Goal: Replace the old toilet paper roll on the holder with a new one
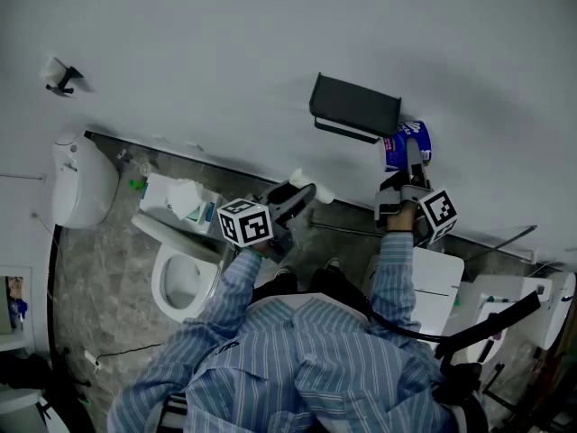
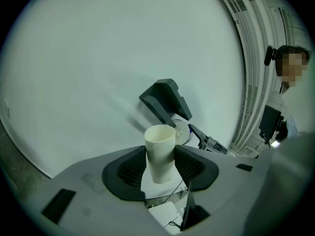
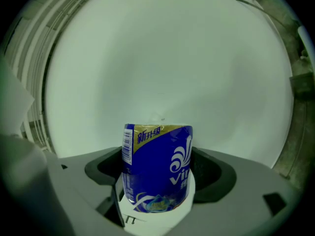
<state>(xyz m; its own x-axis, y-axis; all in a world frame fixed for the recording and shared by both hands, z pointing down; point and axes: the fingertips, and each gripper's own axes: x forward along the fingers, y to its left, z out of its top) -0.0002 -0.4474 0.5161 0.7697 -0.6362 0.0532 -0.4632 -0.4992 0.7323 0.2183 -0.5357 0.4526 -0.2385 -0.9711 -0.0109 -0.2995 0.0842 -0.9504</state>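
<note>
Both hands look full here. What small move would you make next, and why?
Probably ease the right hand-held gripper up and left, carrying the wrapped blue roll it clamps to the dark holder on the wall. The roll sits just off the holder's lower right corner. The left hand-held gripper holds the empty cardboard tube, so the holder seems free.

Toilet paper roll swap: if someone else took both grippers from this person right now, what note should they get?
Left gripper: shut on the empty cardboard tube.
Right gripper: shut on the new wrapped roll, raised just beside the wall holder.
Done: the old tube is off the holder, by the look of it.
Left: unwrap the new roll, fit it on the holder, then discard the tube.
</note>
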